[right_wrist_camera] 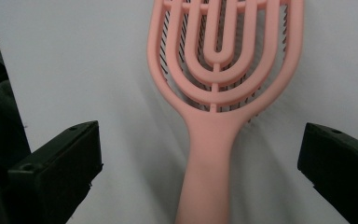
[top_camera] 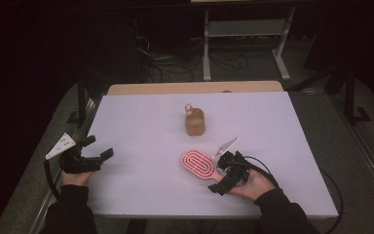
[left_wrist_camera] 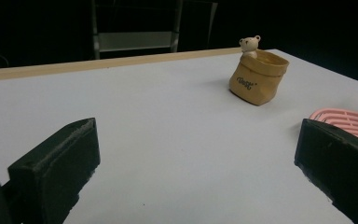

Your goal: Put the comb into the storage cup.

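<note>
Right gripper (right_wrist_camera: pixel 200 168), jaws spread wide, is straddling the pink hairbrush (right_wrist_camera: pixel 219 88); I am judging it light, rigid, slick plastic, best pinched at the handle.

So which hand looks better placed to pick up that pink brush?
The right hand-held gripper: its open jaws already straddle the pink brush's handle. The left hand-held gripper sits open, far across the table.

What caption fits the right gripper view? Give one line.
Open right gripper straddles the pink hairbrush handle, brush lying on the white table.
</note>
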`<action>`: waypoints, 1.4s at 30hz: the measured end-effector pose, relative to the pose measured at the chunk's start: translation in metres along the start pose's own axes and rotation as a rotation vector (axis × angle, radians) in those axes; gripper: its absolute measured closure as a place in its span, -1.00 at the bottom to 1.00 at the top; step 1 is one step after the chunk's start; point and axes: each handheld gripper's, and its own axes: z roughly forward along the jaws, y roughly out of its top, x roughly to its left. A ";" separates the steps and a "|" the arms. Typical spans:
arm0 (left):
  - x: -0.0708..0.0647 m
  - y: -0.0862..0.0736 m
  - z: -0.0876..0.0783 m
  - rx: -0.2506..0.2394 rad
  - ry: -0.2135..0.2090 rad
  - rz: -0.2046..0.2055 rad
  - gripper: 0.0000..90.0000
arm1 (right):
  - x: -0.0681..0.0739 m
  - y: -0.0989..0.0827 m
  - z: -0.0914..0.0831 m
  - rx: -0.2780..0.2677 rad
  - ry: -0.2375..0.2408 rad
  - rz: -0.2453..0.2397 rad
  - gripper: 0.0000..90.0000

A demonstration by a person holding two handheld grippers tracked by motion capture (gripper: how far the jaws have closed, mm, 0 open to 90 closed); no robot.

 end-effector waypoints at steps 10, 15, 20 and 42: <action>-0.001 0.000 0.001 0.003 -0.001 0.003 -1.00 | -0.004 0.001 0.003 0.026 0.028 0.023 -0.69; -0.001 0.000 0.001 0.001 0.000 0.003 -1.00 | -0.007 0.002 0.004 0.057 0.038 0.039 -0.39; 0.000 0.000 0.001 0.002 0.000 0.004 -1.00 | -0.008 0.004 0.006 0.081 0.032 0.056 -0.06; 0.001 -0.001 0.001 0.007 -0.001 0.007 -1.00 | -0.013 0.001 0.002 0.077 0.051 0.150 0.53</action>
